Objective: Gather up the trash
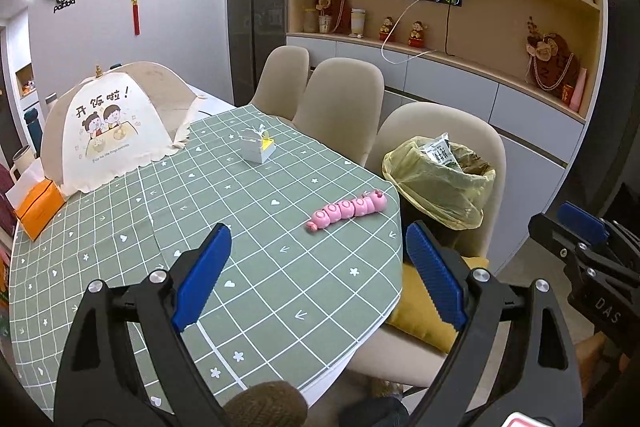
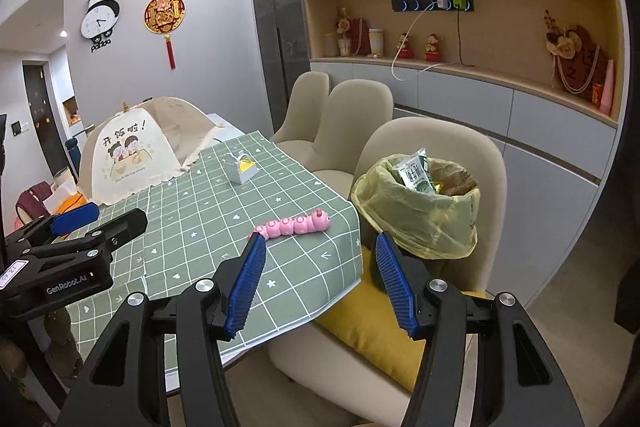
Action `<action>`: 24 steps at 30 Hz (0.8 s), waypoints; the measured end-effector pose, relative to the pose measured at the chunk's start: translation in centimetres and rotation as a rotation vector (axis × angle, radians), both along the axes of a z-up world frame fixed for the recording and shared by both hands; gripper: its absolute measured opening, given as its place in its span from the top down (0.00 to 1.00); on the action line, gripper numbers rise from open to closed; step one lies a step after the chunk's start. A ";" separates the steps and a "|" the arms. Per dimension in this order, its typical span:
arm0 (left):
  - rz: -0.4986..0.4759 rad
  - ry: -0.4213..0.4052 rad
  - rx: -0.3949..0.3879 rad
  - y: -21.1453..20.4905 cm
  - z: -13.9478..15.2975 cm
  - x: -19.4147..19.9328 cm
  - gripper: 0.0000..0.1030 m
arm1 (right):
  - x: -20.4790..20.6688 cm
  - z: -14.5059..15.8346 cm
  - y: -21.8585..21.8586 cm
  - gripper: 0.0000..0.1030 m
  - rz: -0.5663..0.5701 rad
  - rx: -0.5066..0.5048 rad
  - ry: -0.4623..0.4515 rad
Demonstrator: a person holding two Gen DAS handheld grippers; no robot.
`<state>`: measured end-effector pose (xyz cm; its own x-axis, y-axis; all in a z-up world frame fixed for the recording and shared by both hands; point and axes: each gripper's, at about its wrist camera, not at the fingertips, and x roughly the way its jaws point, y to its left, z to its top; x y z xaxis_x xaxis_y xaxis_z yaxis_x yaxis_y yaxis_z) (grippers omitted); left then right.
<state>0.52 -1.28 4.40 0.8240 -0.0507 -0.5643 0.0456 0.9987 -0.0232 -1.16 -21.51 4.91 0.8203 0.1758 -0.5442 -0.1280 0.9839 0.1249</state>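
Bench [image 1: 120,267] with green checked cloth lies under both claws; your left claw [image 1: 316,279] and right claw [image 2: 320,287] hang released, empty. Ahead of them sits the small grey-and-yellow paper box [image 1: 258,147]; approach level, pinch its walls. Right of the claws, the yellow-bagged bin [image 2: 420,215] hides its depth.

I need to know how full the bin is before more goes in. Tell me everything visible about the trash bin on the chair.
The trash bin stands upright on the nearest beige chair, beside the table's corner. A thin, crinkled yellowish plastic bag lines it, folded down over the rim. Its top is open, and a green-and-white printed packet pokes above the rim with brownish scraps beside it. Neither gripper touches it.
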 end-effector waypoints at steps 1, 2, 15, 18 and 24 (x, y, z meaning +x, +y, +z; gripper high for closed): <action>0.001 0.000 0.000 0.0 0.0 0.0 0.17 | 0.1 0.1 0.0 0.47 0.003 -0.001 0.000; 0.002 0.001 -0.002 -0.1 0.1 -0.1 0.17 | 0.1 0.1 0.0 0.47 0.004 -0.004 -0.001; 0.012 0.001 -0.016 -0.3 0.2 -0.3 0.17 | 0.2 0.6 -0.6 0.47 0.003 -0.009 -0.006; 0.009 0.000 -0.015 -0.4 0.2 -0.3 0.17 | 0.1 0.6 -0.8 0.47 0.005 -0.008 -0.006; -0.003 0.001 -0.014 -0.8 0.2 -0.2 0.17 | 0.1 0.6 -0.9 0.47 0.002 -0.016 -0.007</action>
<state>0.32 -2.06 4.58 0.8232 -0.0614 -0.5644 0.0488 0.9981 -0.0373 -1.06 -22.45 5.49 0.8239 0.1693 -0.5408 -0.1313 0.9854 0.1085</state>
